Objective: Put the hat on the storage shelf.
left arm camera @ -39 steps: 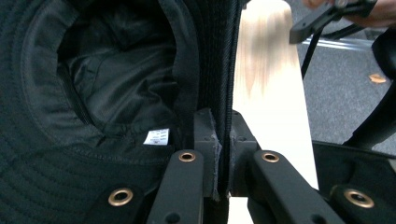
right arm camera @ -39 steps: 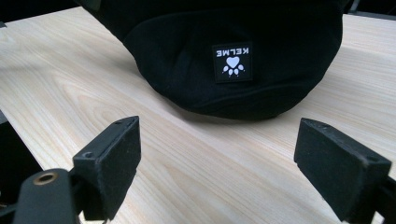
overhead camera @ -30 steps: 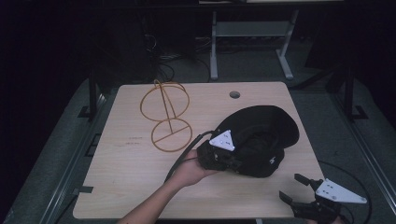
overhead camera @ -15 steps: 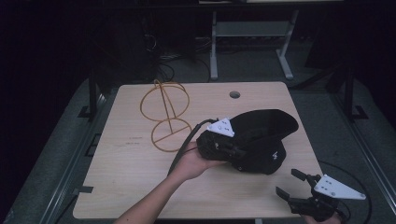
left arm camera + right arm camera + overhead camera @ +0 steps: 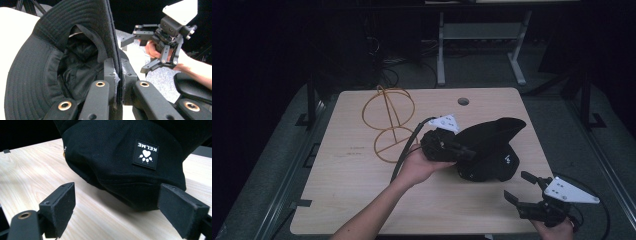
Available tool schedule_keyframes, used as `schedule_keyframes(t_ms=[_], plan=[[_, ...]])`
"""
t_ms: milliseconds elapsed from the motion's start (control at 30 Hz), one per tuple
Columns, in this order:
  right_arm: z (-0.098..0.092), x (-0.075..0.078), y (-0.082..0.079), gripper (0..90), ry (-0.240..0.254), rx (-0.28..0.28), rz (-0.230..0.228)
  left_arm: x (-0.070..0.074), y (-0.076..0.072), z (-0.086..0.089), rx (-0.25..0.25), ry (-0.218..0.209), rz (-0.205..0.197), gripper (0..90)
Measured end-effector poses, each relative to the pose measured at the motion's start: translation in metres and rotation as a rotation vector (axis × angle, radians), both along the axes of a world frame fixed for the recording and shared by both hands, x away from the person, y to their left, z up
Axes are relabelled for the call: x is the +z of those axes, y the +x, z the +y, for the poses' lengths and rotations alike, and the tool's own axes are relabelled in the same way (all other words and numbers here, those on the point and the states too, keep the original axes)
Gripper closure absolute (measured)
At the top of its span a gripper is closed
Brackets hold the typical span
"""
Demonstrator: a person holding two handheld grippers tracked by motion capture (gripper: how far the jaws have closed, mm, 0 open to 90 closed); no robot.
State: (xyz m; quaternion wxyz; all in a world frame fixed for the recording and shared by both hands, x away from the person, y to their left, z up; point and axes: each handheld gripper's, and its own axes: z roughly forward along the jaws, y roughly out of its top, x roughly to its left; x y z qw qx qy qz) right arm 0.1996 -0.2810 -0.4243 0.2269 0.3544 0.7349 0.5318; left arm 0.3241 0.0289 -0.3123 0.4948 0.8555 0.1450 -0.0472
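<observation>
A black bucket hat sits right of the table's middle, with its brim raised on the near-left side. My left gripper is shut on that brim; in the left gripper view the brim edge is pinched between the closed jaws and the hat's inside faces me. My right gripper hovers open at the table's front right corner, a little short of the hat. In the right gripper view the hat's crown with its white paw label lies just beyond the open pads.
A gold wire stand made of rings stands at the back left of the wooden table. A round cable hole sits near the far edge. The left gripper's cable trails across the table. Dark floor surrounds it.
My left gripper has risen and moved away from me with the brim, tipping the hat up on its side. My right gripper has lifted slightly at the front right corner.
</observation>
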Motion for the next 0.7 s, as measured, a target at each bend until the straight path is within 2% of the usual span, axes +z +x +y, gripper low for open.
schedule_keyframes(t_ms=[133,333,433,700], plan=[[0.005,0.004,0.006,14.3,-0.005,-0.004,-0.007,0.002,0.003,0.001,0.003,-0.016,0.013,85.6],[0.012,0.007,0.012,14.4,-0.013,-0.001,-0.005,0.004,0.003,0.0,0.001,-0.02,0.013,85.6],[0.013,0.008,0.015,14.7,-0.021,-0.005,-0.019,0.004,0.003,-0.001,-0.005,-0.021,0.012,85.6],[0.014,0.005,0.022,25.0,-0.032,-0.018,-0.011,0.003,0.003,-0.007,-0.023,-0.031,0.024,85.6]])
